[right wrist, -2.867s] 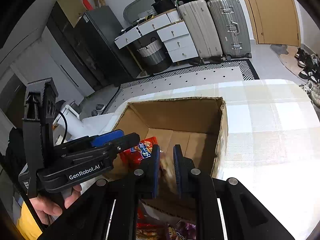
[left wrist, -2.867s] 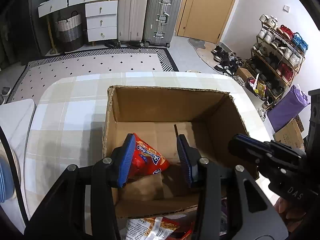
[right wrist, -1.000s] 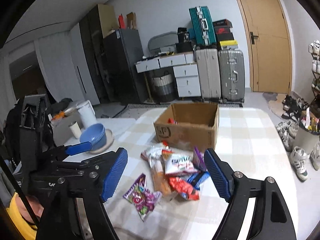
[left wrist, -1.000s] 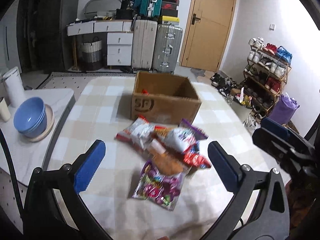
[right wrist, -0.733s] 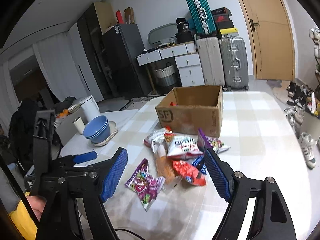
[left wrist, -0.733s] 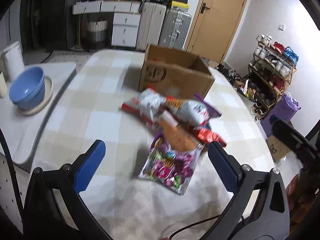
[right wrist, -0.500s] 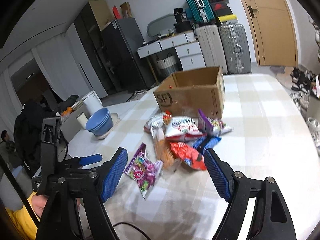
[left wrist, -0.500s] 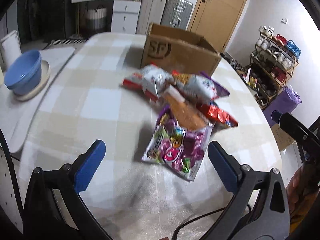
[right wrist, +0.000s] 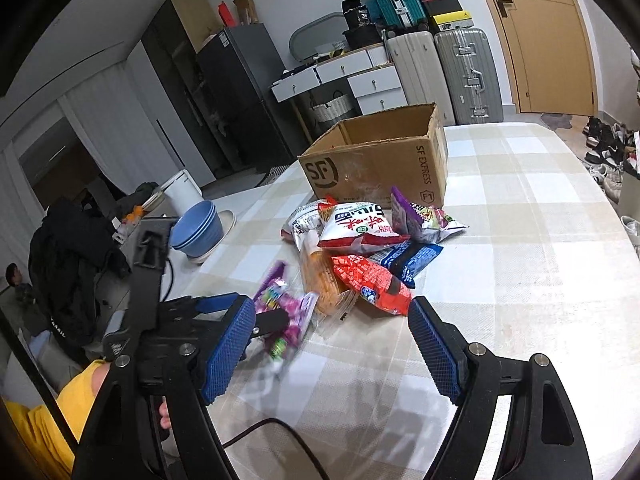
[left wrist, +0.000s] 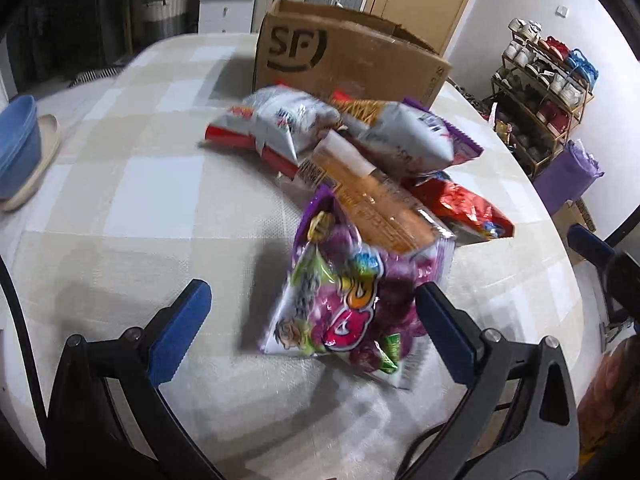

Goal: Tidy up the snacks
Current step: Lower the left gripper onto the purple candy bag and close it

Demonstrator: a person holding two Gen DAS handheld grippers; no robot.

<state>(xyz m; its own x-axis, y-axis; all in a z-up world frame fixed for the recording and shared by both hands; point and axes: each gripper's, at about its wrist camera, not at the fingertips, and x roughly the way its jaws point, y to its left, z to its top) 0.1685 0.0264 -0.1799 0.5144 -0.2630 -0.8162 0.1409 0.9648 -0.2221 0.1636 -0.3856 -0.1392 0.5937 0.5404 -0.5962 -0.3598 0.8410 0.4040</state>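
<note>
A checked table (left wrist: pixel 120 184) holds a loose heap of snack bags in front of an open cardboard box (left wrist: pixel 344 56) marked SF. The left gripper (left wrist: pixel 312 320) points down at the near end of the heap, its blue-padded jaws spread wide with nothing pinched; a purple candy bag (left wrist: pixel 348 300) lies flat on the table between the two pads, closer to the right-hand one, though motion blur makes it hard to say whether that pad touches the bag. Just beyond the purple bag, partly overlapping it, is an orange packet (left wrist: pixel 376 200), with a red bag (left wrist: pixel 464 208) to its right and two white bags (left wrist: pixel 288 120) nearer the box. In the right wrist view the right gripper (right wrist: pixel 332 344) hangs above the table edge with jaws spread and empty, well short of the heap. That view also shows a blue bag (right wrist: pixel 412 258) under the red one and a second purple bag (right wrist: pixel 424 216) beside the box. The box stands at the far end of the heap, almost touching it. Blue bowls (right wrist: pixel 198 228) sit on a plate on a side surface to the left. A yellow sleeve (right wrist: pixel 52 412) shows at the lower left behind the left gripper.
</note>
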